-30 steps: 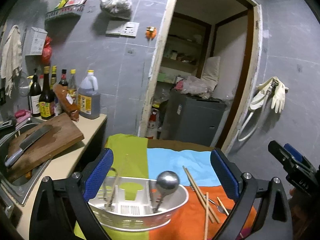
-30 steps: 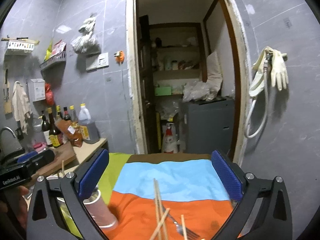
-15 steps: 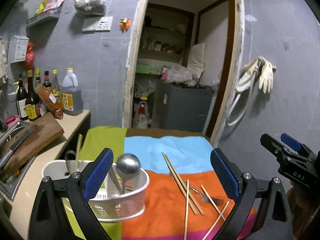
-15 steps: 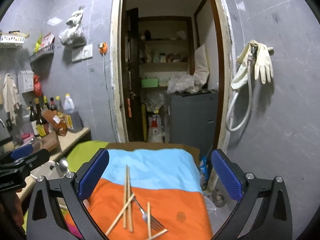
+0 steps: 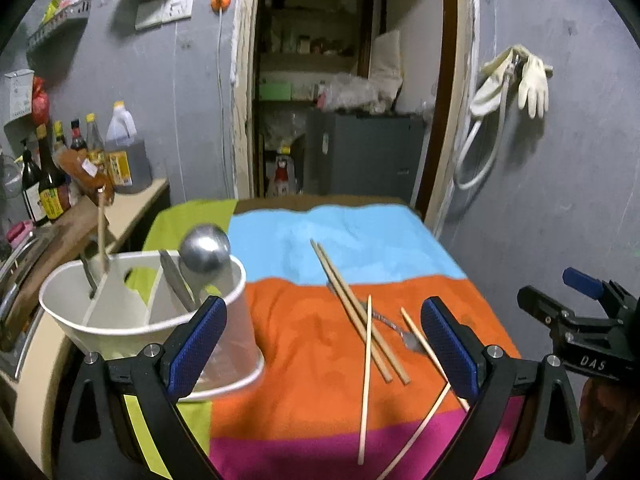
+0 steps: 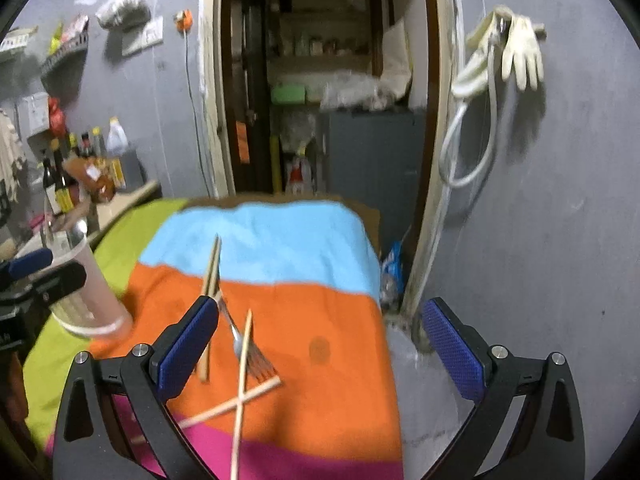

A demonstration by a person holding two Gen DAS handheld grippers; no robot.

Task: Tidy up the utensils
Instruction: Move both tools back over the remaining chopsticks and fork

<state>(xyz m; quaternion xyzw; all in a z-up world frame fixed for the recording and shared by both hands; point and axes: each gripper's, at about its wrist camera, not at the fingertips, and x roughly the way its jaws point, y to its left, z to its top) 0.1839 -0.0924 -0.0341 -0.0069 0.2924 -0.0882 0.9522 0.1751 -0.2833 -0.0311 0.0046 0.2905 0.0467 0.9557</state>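
Both grippers, left (image 5: 322, 344) and right (image 6: 316, 348), spread wide and empty above the striped cloth (image 5: 312, 344). Chopsticks (image 5: 360, 312) and fork (image 6: 250, 350) lie mid-cloth, clear of its edges; caddy (image 5: 120, 320) stands at left edge.

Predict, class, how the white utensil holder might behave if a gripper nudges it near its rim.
The white utensil holder looks like thin plastic, so probably light. It stands tall with a ladle rising above the rim, so a high push may tip it. The tablecloth under it could bunch rather than let it slide.
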